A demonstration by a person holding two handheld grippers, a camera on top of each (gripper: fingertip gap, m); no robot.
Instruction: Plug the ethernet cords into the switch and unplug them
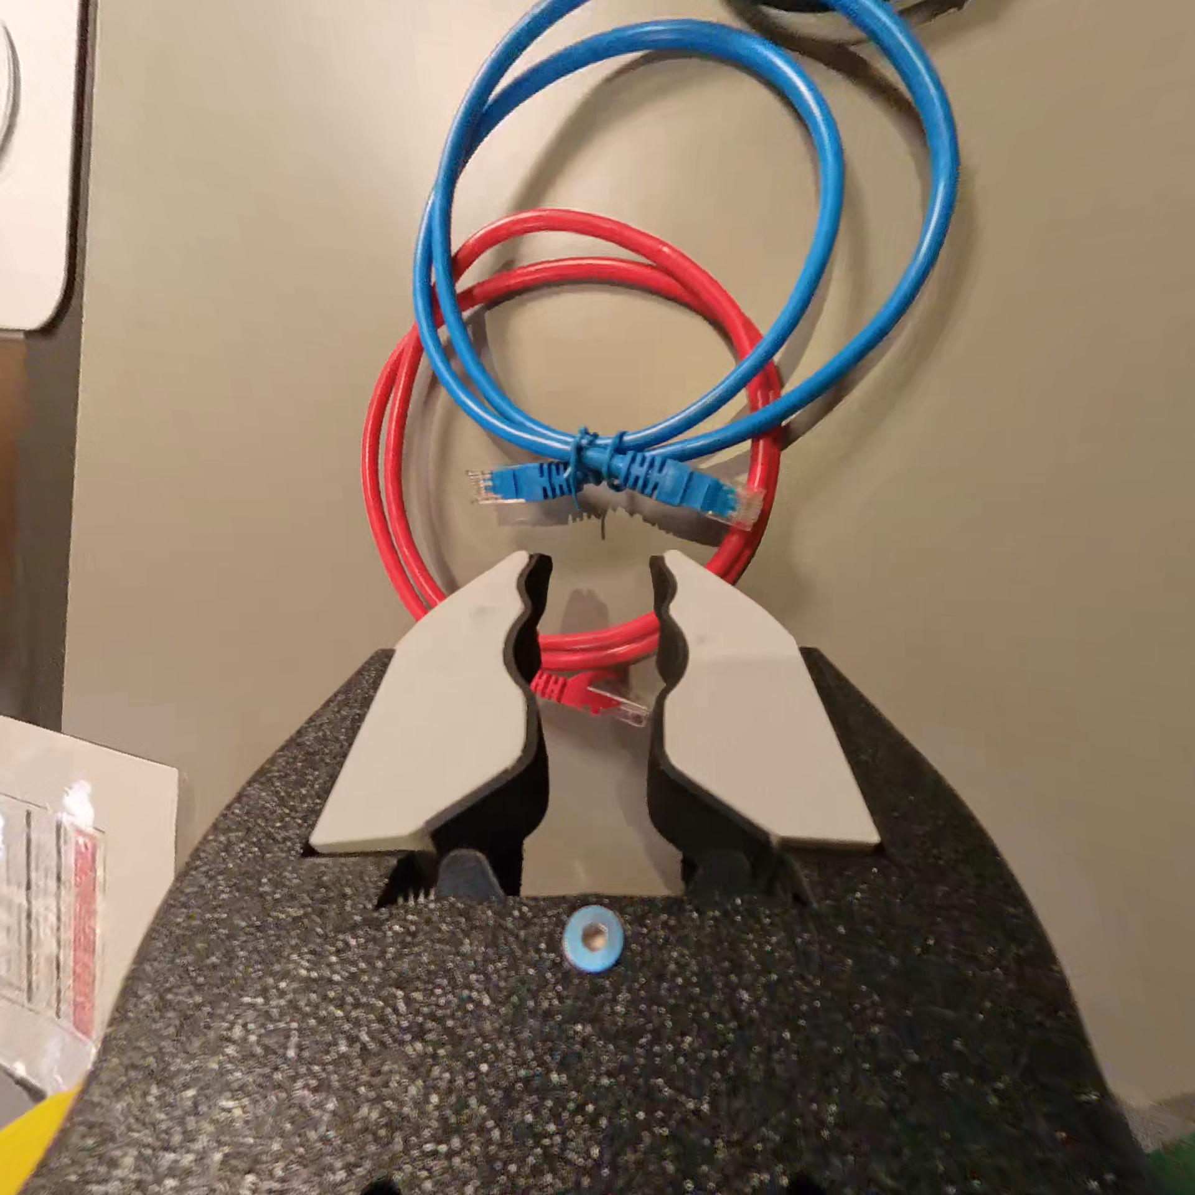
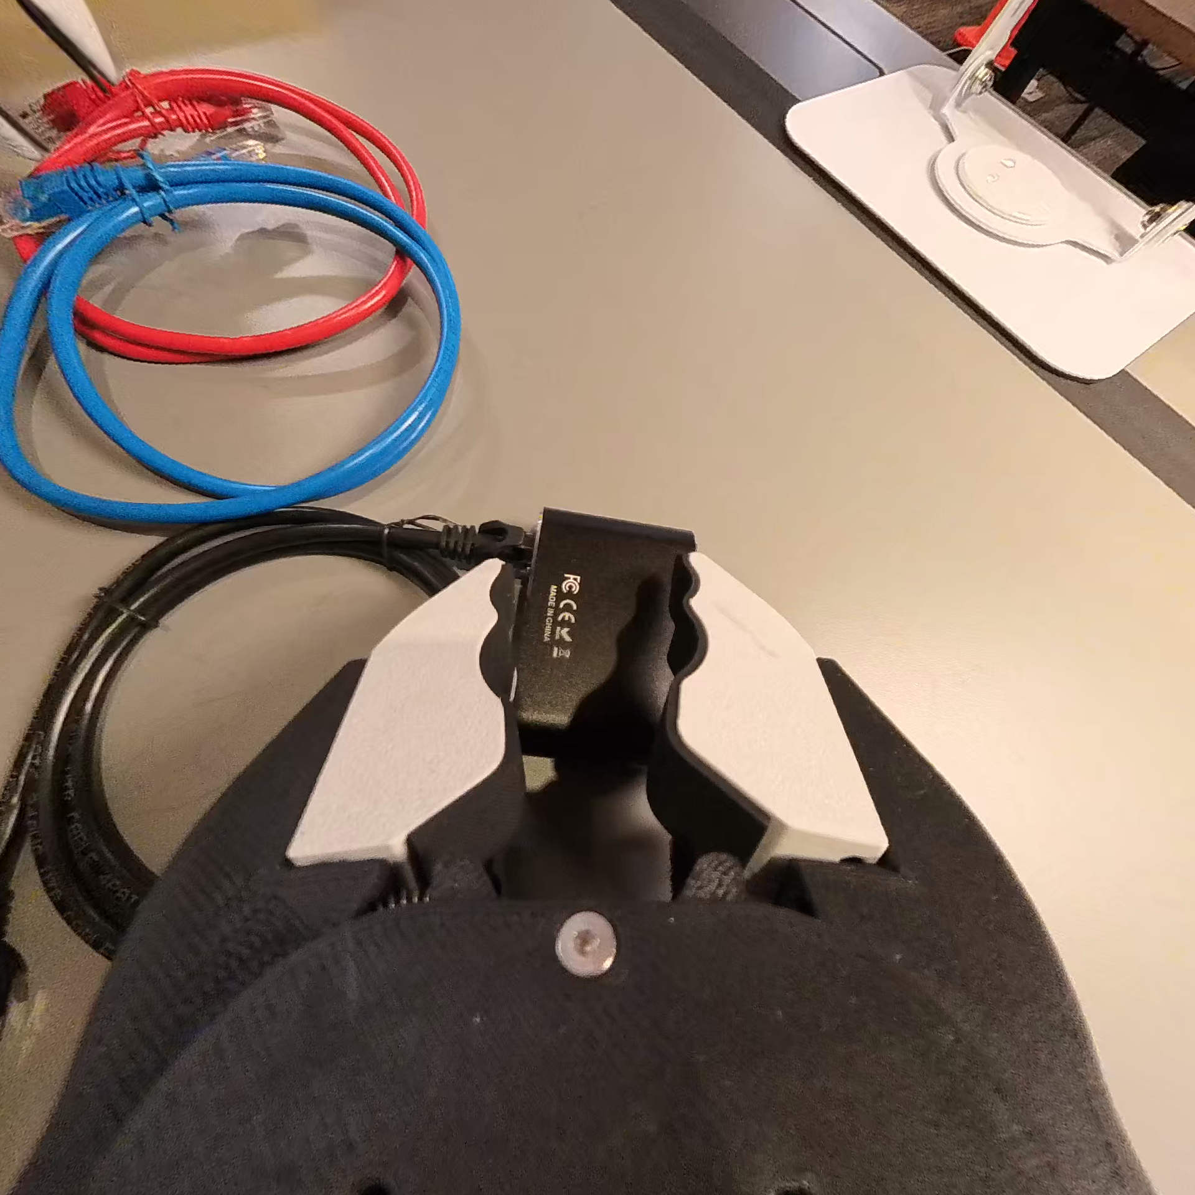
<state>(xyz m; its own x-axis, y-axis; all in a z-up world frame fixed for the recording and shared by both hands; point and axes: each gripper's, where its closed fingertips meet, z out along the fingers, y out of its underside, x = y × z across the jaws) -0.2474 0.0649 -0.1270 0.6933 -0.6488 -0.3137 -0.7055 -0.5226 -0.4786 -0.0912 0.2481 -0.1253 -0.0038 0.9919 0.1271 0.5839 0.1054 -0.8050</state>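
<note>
My left gripper [image 1: 601, 562] is open and hangs over the near side of a coiled red ethernet cord [image 1: 711, 284]. One red plug [image 1: 592, 698] lies between its jaws, untouched. A tied blue cord coil [image 1: 828, 194] lies across the red one, with both blue plugs [image 1: 608, 482] just beyond the fingertips. My right gripper [image 2: 595, 569] is shut on a small black switch [image 2: 601, 621]. A black cord's plug [image 2: 472, 540] sits in the switch's left-facing side, and its coil [image 2: 84, 679] lies to the left. The red cord [image 2: 310, 116] and blue cord [image 2: 388, 220] lie farther left.
All lies on a beige table [image 2: 679, 323]. A white monitor stand base [image 2: 970, 226] stands at the far right edge; it also shows in the left wrist view [image 1: 32, 161]. A white box with clear packets [image 1: 71, 905] lies at the lower left. Spacing between my two grippers at the tips: around 25 cm.
</note>
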